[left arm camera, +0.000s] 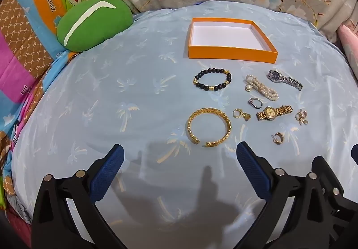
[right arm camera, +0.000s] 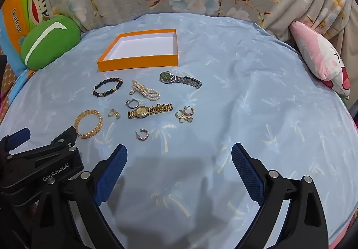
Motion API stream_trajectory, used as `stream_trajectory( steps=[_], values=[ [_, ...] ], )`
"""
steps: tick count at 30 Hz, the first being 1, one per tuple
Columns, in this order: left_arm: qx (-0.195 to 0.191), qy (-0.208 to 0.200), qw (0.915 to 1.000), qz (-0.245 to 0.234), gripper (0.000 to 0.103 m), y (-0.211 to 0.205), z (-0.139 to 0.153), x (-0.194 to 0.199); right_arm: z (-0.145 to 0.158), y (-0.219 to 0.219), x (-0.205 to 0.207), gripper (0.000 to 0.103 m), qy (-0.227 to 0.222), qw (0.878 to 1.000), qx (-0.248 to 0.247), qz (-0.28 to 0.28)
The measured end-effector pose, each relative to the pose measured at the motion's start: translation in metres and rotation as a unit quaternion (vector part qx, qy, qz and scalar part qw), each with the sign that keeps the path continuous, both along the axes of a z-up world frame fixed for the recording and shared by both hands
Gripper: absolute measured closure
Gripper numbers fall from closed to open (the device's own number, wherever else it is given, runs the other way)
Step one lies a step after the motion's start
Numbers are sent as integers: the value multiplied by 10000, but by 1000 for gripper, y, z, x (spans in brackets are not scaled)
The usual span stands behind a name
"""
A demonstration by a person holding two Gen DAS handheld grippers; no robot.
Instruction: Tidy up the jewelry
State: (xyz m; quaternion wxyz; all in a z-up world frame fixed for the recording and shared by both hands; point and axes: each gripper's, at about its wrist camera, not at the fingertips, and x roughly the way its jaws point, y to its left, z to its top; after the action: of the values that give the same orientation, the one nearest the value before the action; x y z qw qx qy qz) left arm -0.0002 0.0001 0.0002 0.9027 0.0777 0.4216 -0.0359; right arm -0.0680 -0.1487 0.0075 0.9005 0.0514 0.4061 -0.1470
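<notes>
Both tongs hang over the blue sheet (left arm camera: pixel 89 92), tilted down, jaws spread wide, nothing between them. Left tongs (left arm camera: pixel 180 155) sit just short of the gold bangle (left arm camera: pixel 209 126), which lies straight ahead of the gap w/ its open ends facing the tips. Beyond the bangle: bead bracelet (left arm camera: pixel 212 79), black w/ gold spacers. Further out, orange box (left arm camera: pixel 231 37), white inside, empty, well ahead of both tongs.

Ahead-right of the left tongs is the small stuff: heart charm ring (left arm camera: pixel 240 114), silver ring (left arm camera: pixel 255 102), pearl strand (left arm camera: pixel 261 87), gold watch (left arm camera: pixel 274 112), silver watch (left arm camera: pixel 285 79), hoop earring (left arm camera: pixel 278 138) nearest the right finger tip, earring cluster (left arm camera: pixel 302 116) furthest right.

Right tongs (right arm camera: pixel 179 151) point at bare sheet; the hoop earring (right arm camera: pixel 142 134) is just ahead-left of its left finger, gold watch (right arm camera: pixel 150 111) past that, box (right arm camera: pixel 138 61) beyond, left of centre. The left tongs' body shows at this view's lower left, its tip by the bangle (right arm camera: pixel 88 124). Nothing touched yet; every piece is apart on the sheet, outside the box.
</notes>
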Motion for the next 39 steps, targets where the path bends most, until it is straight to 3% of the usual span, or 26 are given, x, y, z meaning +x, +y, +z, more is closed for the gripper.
stream_trajectory(
  steps=[39],
  values=[
    [32, 15, 10000, -17, 5, -1, -1, 1, -2, 0, 0, 10, -39, 10000, 75, -16]
  ],
)
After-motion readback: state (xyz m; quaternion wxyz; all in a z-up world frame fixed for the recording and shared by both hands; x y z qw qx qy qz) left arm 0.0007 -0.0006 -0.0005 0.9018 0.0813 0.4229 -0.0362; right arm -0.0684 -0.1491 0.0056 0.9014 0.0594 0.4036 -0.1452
